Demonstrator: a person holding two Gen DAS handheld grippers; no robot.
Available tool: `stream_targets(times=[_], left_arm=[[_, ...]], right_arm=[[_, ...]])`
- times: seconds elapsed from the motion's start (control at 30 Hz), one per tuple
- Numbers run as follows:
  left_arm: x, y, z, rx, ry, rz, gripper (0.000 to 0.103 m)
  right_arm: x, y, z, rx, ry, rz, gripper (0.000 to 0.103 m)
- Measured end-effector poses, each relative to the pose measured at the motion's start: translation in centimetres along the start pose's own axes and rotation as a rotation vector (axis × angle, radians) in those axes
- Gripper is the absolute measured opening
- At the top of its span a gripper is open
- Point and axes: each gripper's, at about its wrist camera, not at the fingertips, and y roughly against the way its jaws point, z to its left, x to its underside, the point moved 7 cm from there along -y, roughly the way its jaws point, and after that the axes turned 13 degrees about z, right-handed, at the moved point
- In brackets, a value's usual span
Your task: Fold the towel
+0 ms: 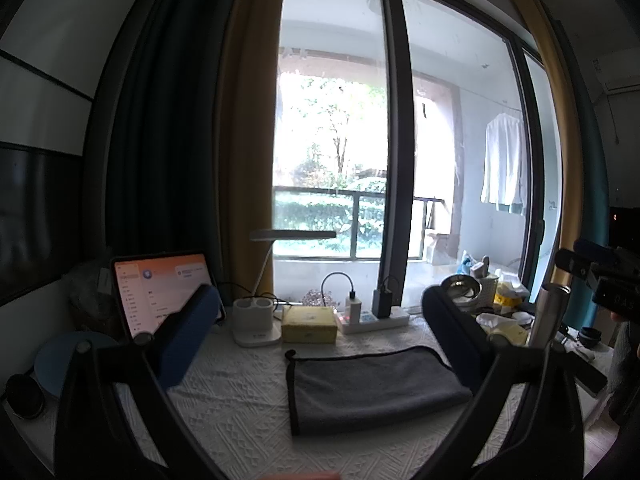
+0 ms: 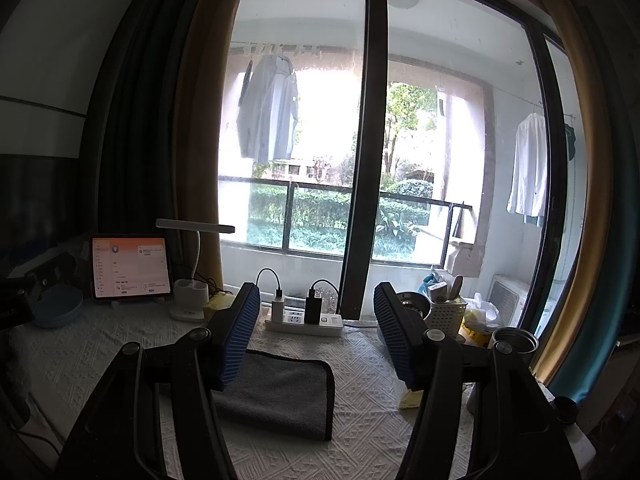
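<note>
So the grey towel (image 1: 372,388) is lying flat on the white-cloth surface (image 1: 224,408), looks already doubled over, black trim on its left and near edges. Both the left gripper (image 1: 320,332) and right gripper (image 2: 316,332) hover above it, jaws spread wide, gripping nothing. For another fold I'd pinch the two corners of one short end together and carry them across evenly. Plenty of bare cloth either side, but the power strip (image 2: 304,322), yellow box (image 1: 309,323) and steel cup (image 2: 514,340) crowd the back and right.
</note>
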Motion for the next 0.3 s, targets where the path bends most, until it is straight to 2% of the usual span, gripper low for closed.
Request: stream_targets(times=[0.3], left_arm=[[0.23, -0.41, -0.07, 0.009, -0.018, -0.004, 0.102]], right_arm=[[0.09, -0.26, 0.11, 0.0, 0.002, 0.003, 0.063]])
